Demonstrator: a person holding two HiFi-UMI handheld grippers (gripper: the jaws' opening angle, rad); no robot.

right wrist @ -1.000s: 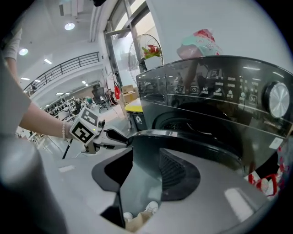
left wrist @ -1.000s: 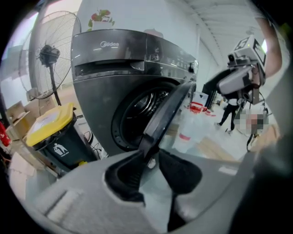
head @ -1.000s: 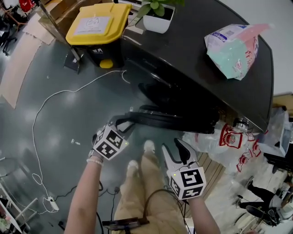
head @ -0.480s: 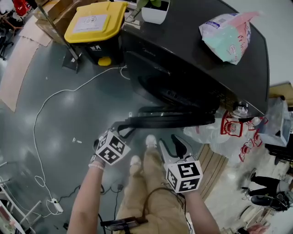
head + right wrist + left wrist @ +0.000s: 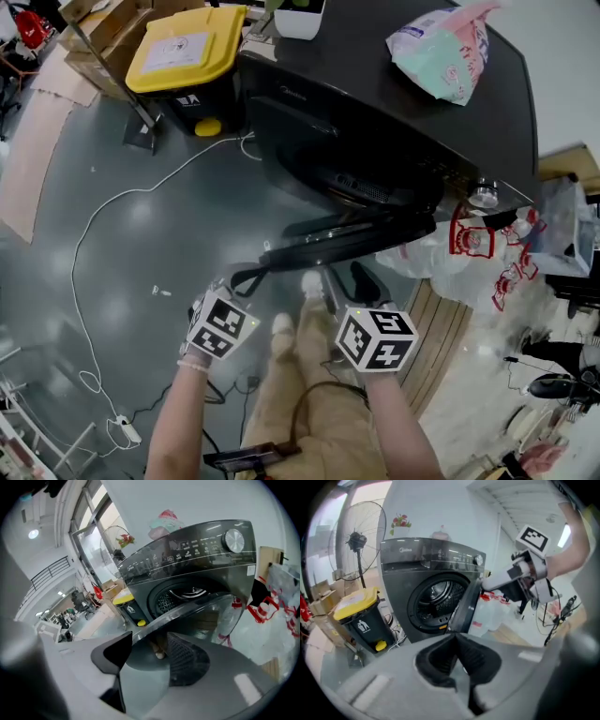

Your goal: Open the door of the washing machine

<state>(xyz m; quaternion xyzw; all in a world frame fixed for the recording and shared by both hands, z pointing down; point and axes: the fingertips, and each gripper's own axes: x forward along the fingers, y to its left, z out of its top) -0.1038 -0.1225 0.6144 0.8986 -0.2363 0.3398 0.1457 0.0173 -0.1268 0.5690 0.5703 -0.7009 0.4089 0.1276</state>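
The dark washing machine [image 5: 394,103] stands ahead with its round door [image 5: 356,242] swung out towards me. My left gripper [image 5: 246,277] hangs just off the door's left end, shut with nothing between its fingers; the left gripper view shows the door [image 5: 464,609] edge-on beside the drum [image 5: 436,597]. My right gripper [image 5: 345,279] is at the door's near edge and its jaws are opening. In the right gripper view the door's rim [image 5: 197,609] runs past the right gripper [image 5: 150,653], whose pads do not press on it.
A yellow-lidded bin [image 5: 183,52] stands left of the machine, with a white cable [image 5: 103,216] trailing over the floor. A soft pack [image 5: 436,47] lies on the machine's top. Plastic bags with red print [image 5: 469,244] crowd its right side. My shoes [image 5: 281,323] are below the door.
The left gripper has drawn back from the door's left end and shut. The right gripper has rolled and spread its jaws at the door's edge.
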